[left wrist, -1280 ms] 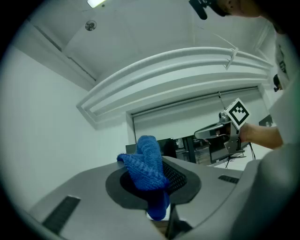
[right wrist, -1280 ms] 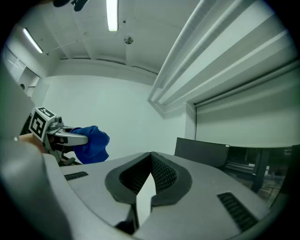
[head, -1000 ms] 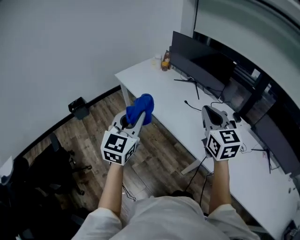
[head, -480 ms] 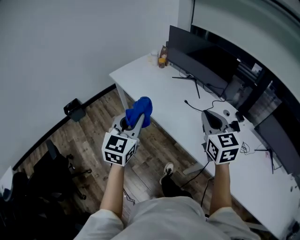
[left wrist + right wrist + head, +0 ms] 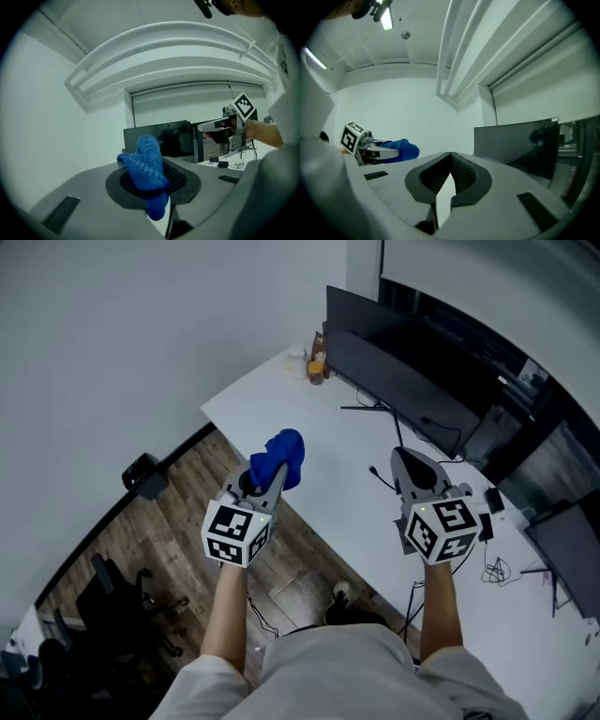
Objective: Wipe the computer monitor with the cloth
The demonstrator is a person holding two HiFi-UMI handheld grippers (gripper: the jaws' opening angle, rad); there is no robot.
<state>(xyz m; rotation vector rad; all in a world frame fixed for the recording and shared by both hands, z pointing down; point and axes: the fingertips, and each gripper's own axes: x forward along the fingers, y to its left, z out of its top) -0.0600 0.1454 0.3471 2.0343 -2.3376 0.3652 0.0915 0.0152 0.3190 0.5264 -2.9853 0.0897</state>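
Observation:
A blue cloth (image 5: 279, 457) is bunched between the jaws of my left gripper (image 5: 274, 474), which is shut on it and held above the wood floor just off the white desk's (image 5: 328, 451) left edge. In the left gripper view the cloth (image 5: 146, 169) sticks up in front of the dark monitor (image 5: 159, 139). The wide black monitor (image 5: 398, 385) stands along the desk's back edge. My right gripper (image 5: 403, 460) hovers over the desk in front of the monitor (image 5: 525, 143), its jaws shut with nothing between them.
Small bottles (image 5: 316, 360) stand at the desk's far corner. A second monitor (image 5: 562, 540) and loose cables (image 5: 494, 568) are at the right. Black office chairs (image 5: 112, 610) and a black box (image 5: 142, 474) are on the floor at the left.
The desk and monitor have slid left and nearer in the head view. Both grippers keep their pose, and the right one now sits further over the desk. The cloth stays held.

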